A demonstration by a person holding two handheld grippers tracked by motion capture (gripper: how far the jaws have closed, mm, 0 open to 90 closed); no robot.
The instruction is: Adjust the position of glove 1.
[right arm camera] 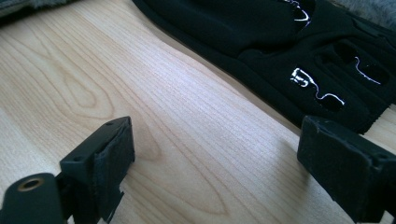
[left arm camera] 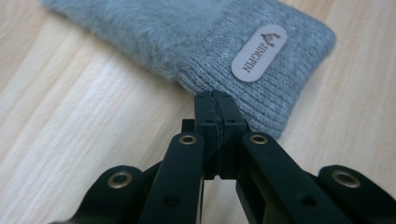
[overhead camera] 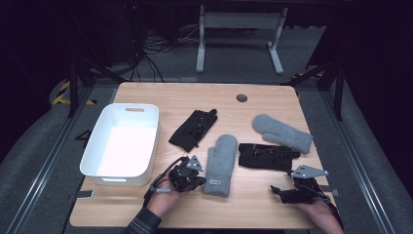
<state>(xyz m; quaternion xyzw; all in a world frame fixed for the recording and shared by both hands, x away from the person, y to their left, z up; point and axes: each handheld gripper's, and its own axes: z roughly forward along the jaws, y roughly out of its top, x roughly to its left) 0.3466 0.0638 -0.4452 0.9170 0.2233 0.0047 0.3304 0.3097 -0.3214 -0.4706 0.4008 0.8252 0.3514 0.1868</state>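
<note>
Mittens (overhead camera: 221, 165) number two grey, gloves (overhead camera: 194, 129) two black; left hand-held gripper (left arm camera: 215, 100) pinches mitten cuff.

Two grey mittens (overhead camera: 221, 165) (overhead camera: 281, 132), two black gloves (overhead camera: 193, 129) (overhead camera: 266, 156) with thin white markings, white tub (overhead camera: 122, 144), light wood-grain counter (overhead camera: 243, 204), black fingers (left arm camera: 205, 114)

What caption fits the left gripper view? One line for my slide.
Left gripper, fingers shut, at the ribbed cuff of a grey mitten on the wooden table.

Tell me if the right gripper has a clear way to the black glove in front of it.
Probably yes. The right gripper stands open, with bare table between its jaws and the near edge of the black glove; nothing lies in between.
</note>
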